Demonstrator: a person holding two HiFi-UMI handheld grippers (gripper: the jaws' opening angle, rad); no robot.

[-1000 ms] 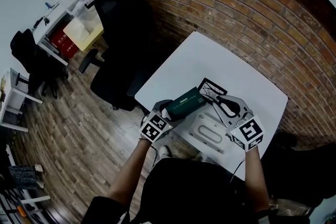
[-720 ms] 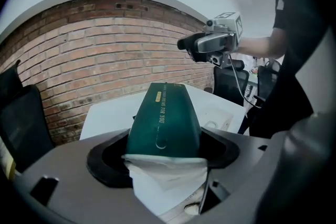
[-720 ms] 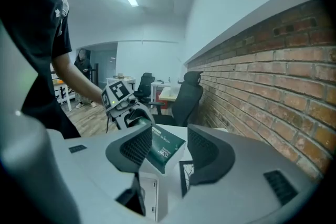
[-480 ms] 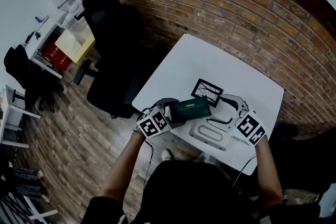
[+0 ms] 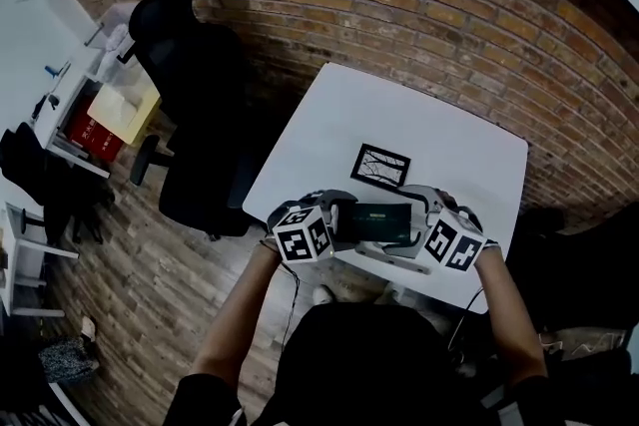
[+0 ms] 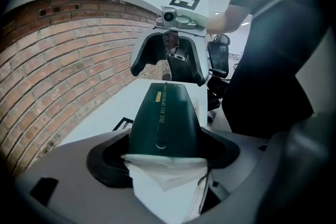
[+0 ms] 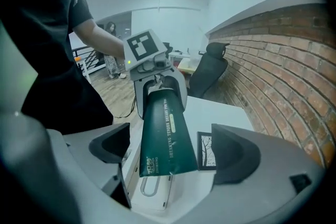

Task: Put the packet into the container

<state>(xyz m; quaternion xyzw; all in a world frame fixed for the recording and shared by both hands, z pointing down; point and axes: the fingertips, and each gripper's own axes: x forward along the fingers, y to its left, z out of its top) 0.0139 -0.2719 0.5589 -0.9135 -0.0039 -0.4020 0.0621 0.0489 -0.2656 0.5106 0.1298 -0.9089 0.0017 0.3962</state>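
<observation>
Dark green rectangular plastic packet (image 5: 377, 222) held off the white table (image 5: 439, 125), stretched between 2 claws near the table's front edge. Left claw (image 6: 164, 150) clamped on 1 end of it, jaws partly apart at the packet's width, white tissue showing at that end. Right claw (image 7: 173, 157) wide, jaws just been opening, the packet's other end between them with a gap on each side, no pad pressing. Below the packet, on the table, a white oblong plastic container (image 7: 168, 189) with a loop-shaped handle on its top; packet above it, not inside. Farther out on the table, a black-framed card (image 5: 379, 165) with a line drawing, apart from both claws. Beyond the table, red brick wall (image 5: 449, 5) and a black office chair (image 5: 195, 65) on wood flooring.
</observation>
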